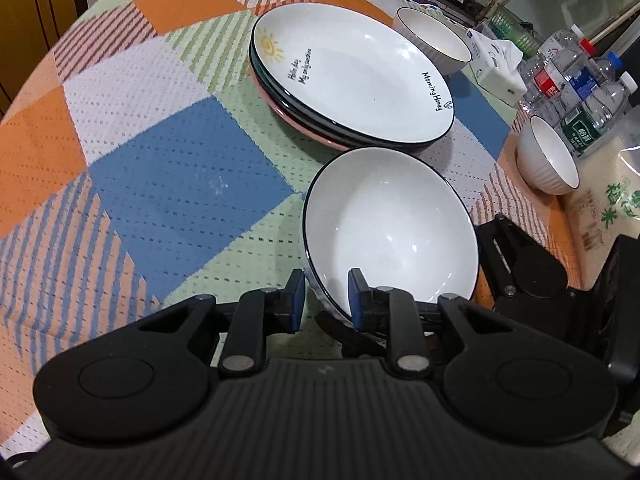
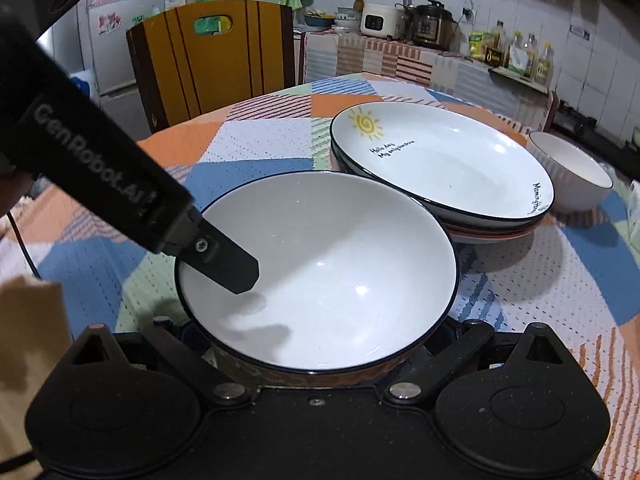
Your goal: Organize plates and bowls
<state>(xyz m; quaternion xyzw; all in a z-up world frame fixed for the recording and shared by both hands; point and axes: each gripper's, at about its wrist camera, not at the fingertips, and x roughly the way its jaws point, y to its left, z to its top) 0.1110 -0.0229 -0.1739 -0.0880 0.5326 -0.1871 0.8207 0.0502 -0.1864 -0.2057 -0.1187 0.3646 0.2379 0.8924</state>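
Note:
A wide white bowl with a dark rim [image 1: 394, 226] [image 2: 320, 268] sits in front of a stack of plates [image 1: 352, 80] [image 2: 440, 164]; the top plate has a sun drawing. My left gripper [image 1: 326, 300] straddles the bowl's near rim, one blue pad outside and one inside, close to the wall; contact is unclear. In the right wrist view one left finger [image 2: 224, 260] reaches into the bowl. My right gripper's fingertips are hidden under the bowl's near edge. Two small ribbed white bowls stand at the far right [image 1: 438, 38] [image 2: 568, 172] and the right edge [image 1: 548, 160].
A round table with a patchwork cloth [image 1: 160, 160] holds everything. A tissue box [image 1: 496, 64], several water bottles [image 1: 580, 92] and a plastic bag [image 1: 616, 192] sit at the right. A wooden chair [image 2: 212, 60] stands behind the table.

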